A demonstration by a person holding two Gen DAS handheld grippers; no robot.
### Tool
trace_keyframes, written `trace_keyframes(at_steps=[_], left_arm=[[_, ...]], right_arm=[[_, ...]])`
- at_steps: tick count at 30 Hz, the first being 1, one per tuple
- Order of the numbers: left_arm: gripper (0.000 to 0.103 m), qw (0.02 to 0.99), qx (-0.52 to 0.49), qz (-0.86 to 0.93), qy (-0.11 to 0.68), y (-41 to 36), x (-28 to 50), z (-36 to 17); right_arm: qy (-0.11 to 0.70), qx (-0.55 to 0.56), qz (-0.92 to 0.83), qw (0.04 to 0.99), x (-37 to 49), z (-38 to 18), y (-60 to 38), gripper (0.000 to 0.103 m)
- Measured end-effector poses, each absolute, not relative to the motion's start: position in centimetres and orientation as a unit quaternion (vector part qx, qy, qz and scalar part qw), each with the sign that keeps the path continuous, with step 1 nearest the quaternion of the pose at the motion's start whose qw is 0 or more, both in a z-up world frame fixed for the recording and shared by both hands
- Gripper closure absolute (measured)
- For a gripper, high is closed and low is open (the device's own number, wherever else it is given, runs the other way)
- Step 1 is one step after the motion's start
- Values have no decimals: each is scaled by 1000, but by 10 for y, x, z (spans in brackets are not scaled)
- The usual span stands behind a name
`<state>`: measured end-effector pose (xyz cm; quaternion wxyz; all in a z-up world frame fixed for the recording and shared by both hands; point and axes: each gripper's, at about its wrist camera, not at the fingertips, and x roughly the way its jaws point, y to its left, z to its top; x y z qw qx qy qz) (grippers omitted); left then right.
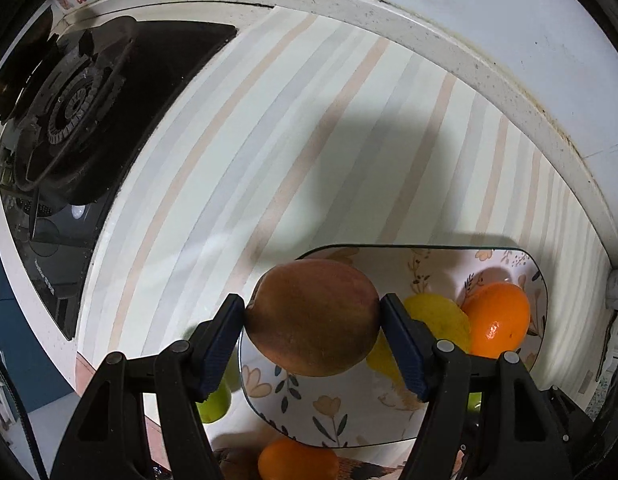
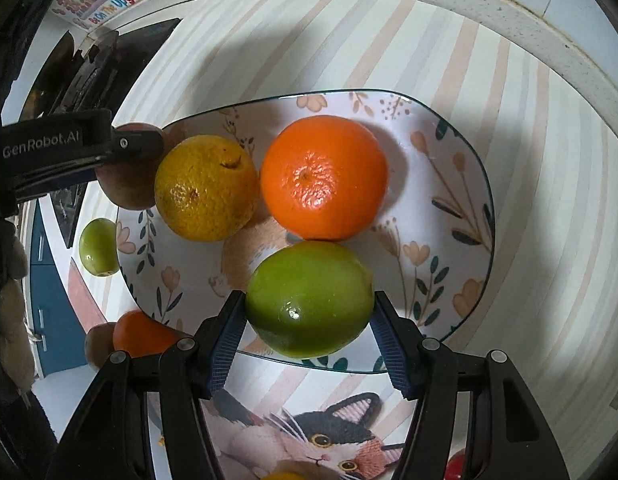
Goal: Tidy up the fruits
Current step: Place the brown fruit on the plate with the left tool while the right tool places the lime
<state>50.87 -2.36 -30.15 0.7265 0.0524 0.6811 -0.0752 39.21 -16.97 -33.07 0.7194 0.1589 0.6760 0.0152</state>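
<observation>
My left gripper [image 1: 313,308] is shut on a brown-red round fruit [image 1: 313,320], held over the left end of a floral plate [image 1: 429,264]. In the plate lie a yellow citrus [image 1: 437,316] and an orange [image 1: 497,320]. My right gripper [image 2: 309,300] is shut on a green lime-like fruit [image 2: 309,296] above the near part of the plate [image 2: 409,128], beside the yellow citrus [image 2: 205,188] and the orange [image 2: 325,176]. In the right wrist view, a left gripper finger [image 2: 137,144] and the brown fruit [image 2: 125,188] show at the plate's left edge.
A small green fruit [image 2: 97,252], an orange [image 2: 141,334] and a brown fruit [image 2: 99,344] lie on the striped mat [image 1: 269,140] left of the plate. A cat picture [image 2: 329,432] is printed on the mat. A black gas stove [image 1: 69,100] sits at the far left.
</observation>
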Motion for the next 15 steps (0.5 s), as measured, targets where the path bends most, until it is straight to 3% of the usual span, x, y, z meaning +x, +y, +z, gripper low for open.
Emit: trace_keyframes(at_steps=[8,9,12,14,15], left_arm=[[34,722,57,-72,686,-25,492,-303],[34,720,53,-70,688,-24,491,-303],[34,718,42,-66,691,-20,487,-303],[32,726,37,-63,683,-17,485,-298],[24,730,36,-61,680,-16,484,-295]], right_arm=[[677,177,15,714,392,-334,-172,37],[676,175,13,715,392,-333,-172,36],[672,182,13,718,392,-327,-176,18],[670,178,8,721,391,-322,-178,18],[670,177,8,721,391,-320,-179,17]])
